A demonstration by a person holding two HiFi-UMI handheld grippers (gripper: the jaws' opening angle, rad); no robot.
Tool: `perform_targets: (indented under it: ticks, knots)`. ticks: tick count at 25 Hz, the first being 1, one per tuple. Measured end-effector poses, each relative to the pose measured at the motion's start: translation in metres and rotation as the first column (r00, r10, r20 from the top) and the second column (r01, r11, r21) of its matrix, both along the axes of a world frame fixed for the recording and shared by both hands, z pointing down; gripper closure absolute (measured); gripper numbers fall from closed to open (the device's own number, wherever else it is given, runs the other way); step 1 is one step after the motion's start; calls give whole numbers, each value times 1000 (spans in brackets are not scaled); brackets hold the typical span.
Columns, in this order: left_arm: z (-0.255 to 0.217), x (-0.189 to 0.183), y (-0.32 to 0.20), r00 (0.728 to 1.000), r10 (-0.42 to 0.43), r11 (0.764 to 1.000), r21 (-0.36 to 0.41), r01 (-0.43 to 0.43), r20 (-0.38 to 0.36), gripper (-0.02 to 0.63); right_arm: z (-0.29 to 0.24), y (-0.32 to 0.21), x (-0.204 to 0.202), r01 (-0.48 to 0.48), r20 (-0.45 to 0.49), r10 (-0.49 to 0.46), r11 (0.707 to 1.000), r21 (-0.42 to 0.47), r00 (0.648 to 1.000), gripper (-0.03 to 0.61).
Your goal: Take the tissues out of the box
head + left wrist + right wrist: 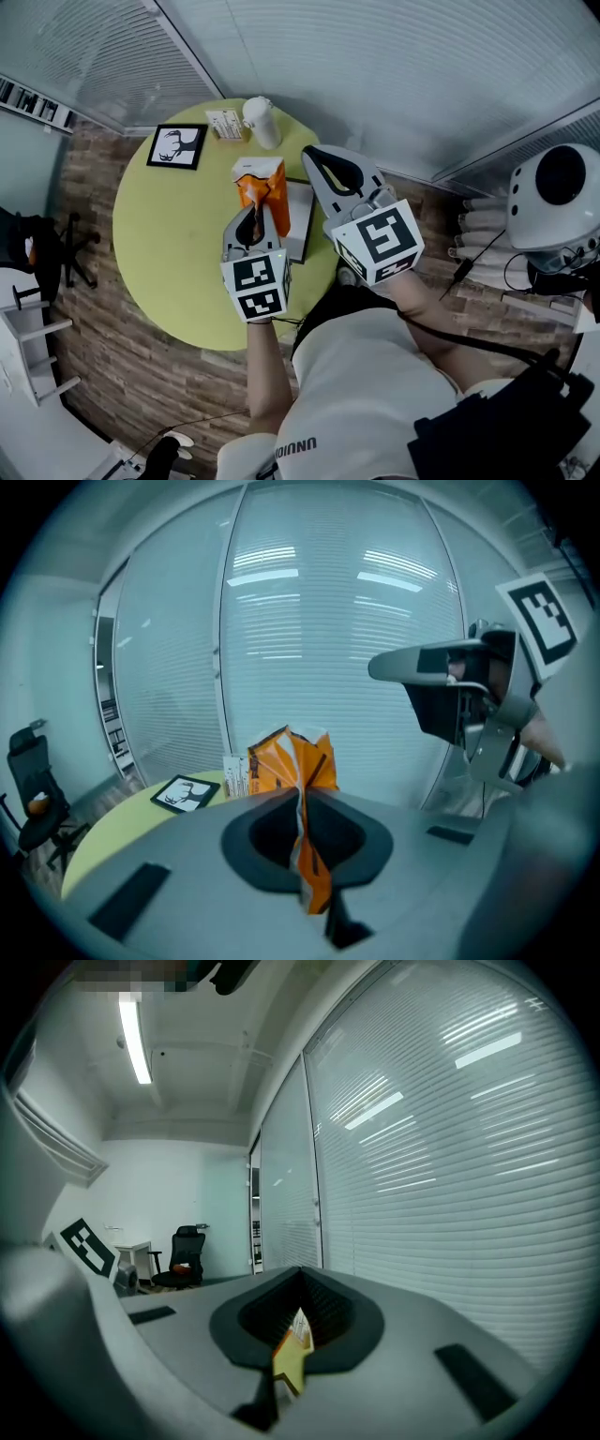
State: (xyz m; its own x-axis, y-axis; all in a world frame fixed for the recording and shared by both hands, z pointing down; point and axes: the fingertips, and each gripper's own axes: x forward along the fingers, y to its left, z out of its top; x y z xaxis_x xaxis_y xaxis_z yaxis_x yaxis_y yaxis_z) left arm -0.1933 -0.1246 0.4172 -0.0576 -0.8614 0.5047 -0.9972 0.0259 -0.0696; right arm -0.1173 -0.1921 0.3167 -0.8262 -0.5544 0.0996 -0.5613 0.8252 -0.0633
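Note:
An orange tissue pack (265,187) stands crumpled near the right side of the round yellow-green table (169,253). My left gripper (251,212) is shut on its orange wrapper. In the left gripper view the pinched wrapper (298,771) rises between the jaws of the left gripper (305,810). My right gripper (315,156) is raised to the right of the pack and apart from it. In the right gripper view the right gripper (298,1324) is shut on a small yellow and white scrap of packaging (292,1357). No loose tissue shows.
A white flat pad (300,223) lies under the pack's right side. A framed deer picture (177,146), a small printed card (226,124) and a white bottle (262,122) stand at the table's far edge. An office chair (56,248) stands to the left, and a glass wall with blinds lies behind.

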Motion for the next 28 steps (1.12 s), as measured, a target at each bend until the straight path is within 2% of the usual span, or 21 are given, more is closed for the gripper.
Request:
perform_targets:
  ticks: [3,9,28]
  knots:
    - [-20,-5,-1,1000,-21,998,66,20,23,600,-5,1,-2,3,6,-3,1000,14,1000,560]
    - [-49,-8,-3,998,-48,988,150,41,45,600,-9,3,-5,14,17,-14,1000,28,1000,560]
    - [-97,-14,0,991,-112,944,319,84,70,600,-18,10,-8,26,25,-28,997,73,999,560]
